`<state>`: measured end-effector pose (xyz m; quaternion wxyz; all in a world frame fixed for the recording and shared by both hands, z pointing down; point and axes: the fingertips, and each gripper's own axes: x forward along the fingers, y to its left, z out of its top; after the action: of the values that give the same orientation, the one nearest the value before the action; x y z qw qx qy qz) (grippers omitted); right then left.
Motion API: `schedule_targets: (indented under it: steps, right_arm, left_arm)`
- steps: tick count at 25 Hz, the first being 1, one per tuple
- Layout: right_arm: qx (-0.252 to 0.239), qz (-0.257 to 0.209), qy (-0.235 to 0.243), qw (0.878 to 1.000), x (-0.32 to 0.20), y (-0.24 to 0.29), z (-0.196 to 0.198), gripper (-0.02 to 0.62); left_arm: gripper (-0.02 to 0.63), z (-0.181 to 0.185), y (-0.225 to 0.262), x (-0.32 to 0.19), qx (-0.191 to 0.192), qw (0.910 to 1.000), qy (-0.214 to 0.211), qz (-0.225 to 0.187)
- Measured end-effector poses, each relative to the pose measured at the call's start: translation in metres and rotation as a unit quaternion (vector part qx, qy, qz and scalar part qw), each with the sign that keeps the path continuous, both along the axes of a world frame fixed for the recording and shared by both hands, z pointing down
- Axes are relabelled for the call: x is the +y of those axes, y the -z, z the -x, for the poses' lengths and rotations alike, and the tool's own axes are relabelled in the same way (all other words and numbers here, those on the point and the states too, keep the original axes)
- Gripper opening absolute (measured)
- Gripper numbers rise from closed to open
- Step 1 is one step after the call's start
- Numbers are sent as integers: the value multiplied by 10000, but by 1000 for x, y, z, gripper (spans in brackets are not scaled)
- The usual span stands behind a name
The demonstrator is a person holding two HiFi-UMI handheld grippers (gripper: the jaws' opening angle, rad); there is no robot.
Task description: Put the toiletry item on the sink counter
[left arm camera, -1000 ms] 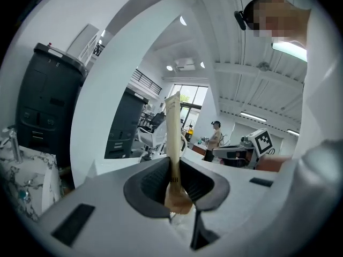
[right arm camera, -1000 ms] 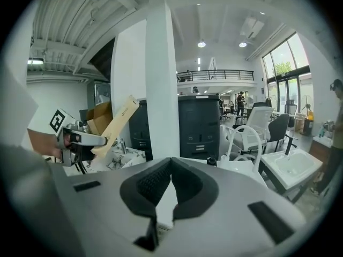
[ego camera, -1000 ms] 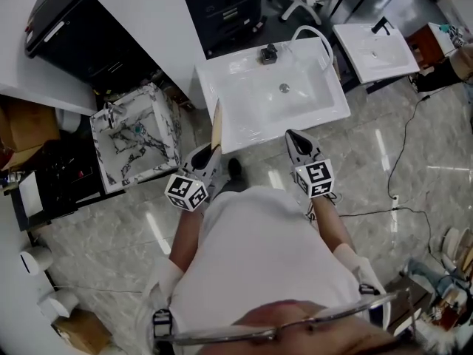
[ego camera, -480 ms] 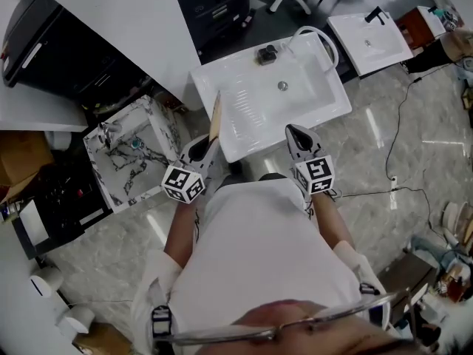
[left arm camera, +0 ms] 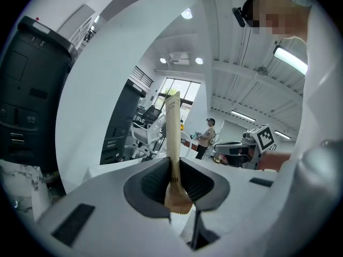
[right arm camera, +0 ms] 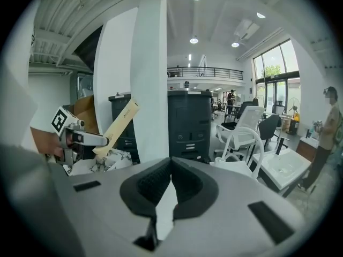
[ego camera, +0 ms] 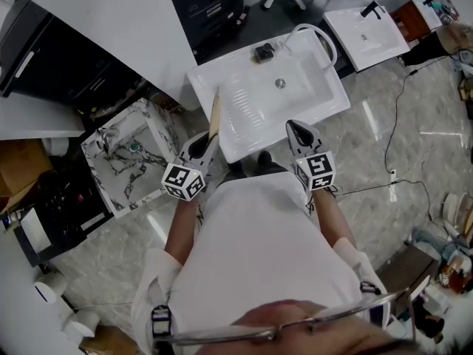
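A long tan paper-sleeved toiletry packet [ego camera: 215,115] stands upright in my left gripper [ego camera: 208,142], which is shut on its lower end. In the left gripper view the packet [left arm camera: 172,138] rises from between the dark pads [left arm camera: 155,181] of my left gripper [left arm camera: 172,169]. It hangs over the front left edge of the white sink counter [ego camera: 244,135]. My right gripper [ego camera: 294,129] hovers at the counter's front right edge, shut with nothing in it. In the right gripper view the right gripper [right arm camera: 170,171] has its pads touching, and the packet [right arm camera: 119,123] shows at the left.
A marble-patterned sink [ego camera: 111,135] stands to the left on the floor. A second white sink [ego camera: 369,39] is at the upper right, a black cabinet [ego camera: 211,2] behind. A hose [ego camera: 314,35] loops at the main sink's back. A cable [ego camera: 395,117] crosses the floor.
The head view has shifted, so the sink sits slightly higher and further left. Both grippers keep the same stance, and the packet stays in the left one.
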<state>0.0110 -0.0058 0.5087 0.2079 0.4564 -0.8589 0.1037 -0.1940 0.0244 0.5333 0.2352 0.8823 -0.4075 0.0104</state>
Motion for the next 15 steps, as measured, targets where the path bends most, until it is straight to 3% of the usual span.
schedule_targets:
  steps: [15]
  right_arm:
    - [-116,38,436,9990,-42,-3,-29,6]
  left_arm:
    - [57,-43,2,-20,-141,9993,334,64]
